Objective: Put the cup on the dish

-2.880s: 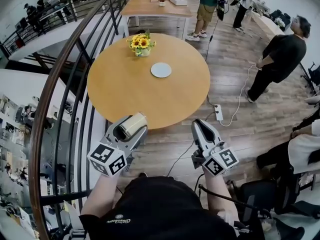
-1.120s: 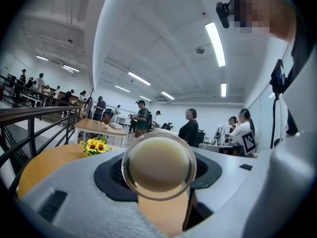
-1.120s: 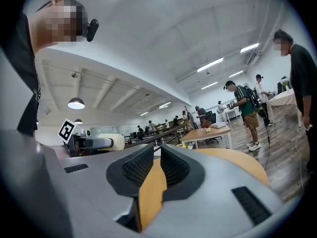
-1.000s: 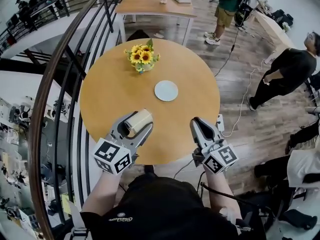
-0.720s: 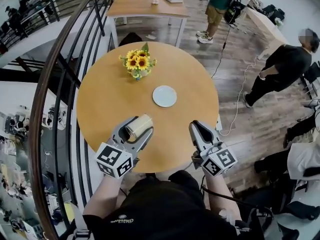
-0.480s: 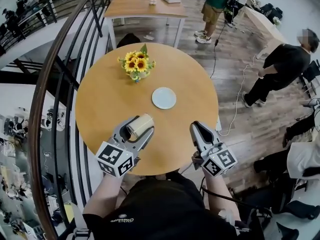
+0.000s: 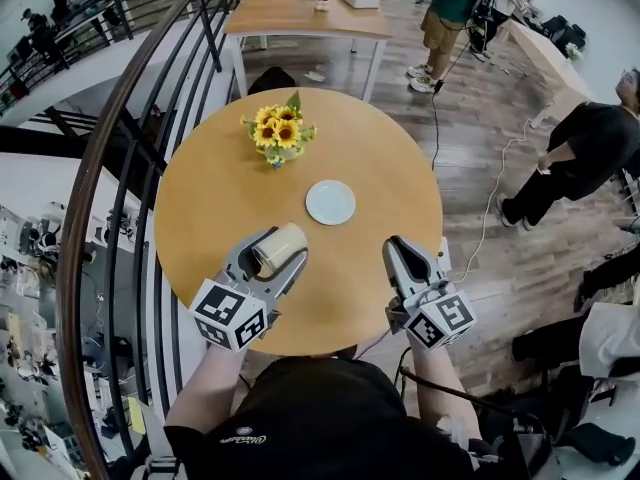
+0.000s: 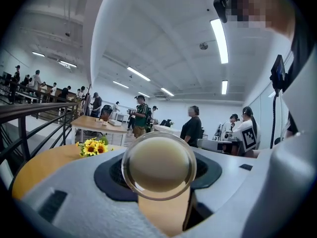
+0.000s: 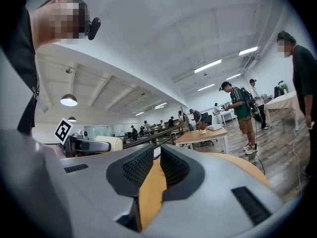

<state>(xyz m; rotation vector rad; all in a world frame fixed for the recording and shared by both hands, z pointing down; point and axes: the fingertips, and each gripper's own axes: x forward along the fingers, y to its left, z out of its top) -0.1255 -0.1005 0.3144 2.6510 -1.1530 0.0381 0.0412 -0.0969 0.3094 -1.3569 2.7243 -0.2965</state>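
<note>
Between left claw (image 7: 279, 251) jaws, beige cup (image 7: 286, 242) was clamped, lying sideways. Both claws had advanced past round table (image 7: 215, 203) edge. White dish (image 7: 330, 202) now lay nearer, ahead-right of left claw. Right claw (image 7: 404, 251) was closed, empty. Placement not yet done.

Table (image 7: 220, 198): round top of wood look, smooth, satin. Cup (image 7: 279, 249): glossy, translucent beige, smooth-walled. Dish (image 7: 330, 202): white, smooth, faint sheen. Left gripper (image 7: 277, 248), right gripper (image 7: 402, 246): matt grey plastic shells, black textured pads. Floor (image 7: 470, 118): wood planks.
</note>
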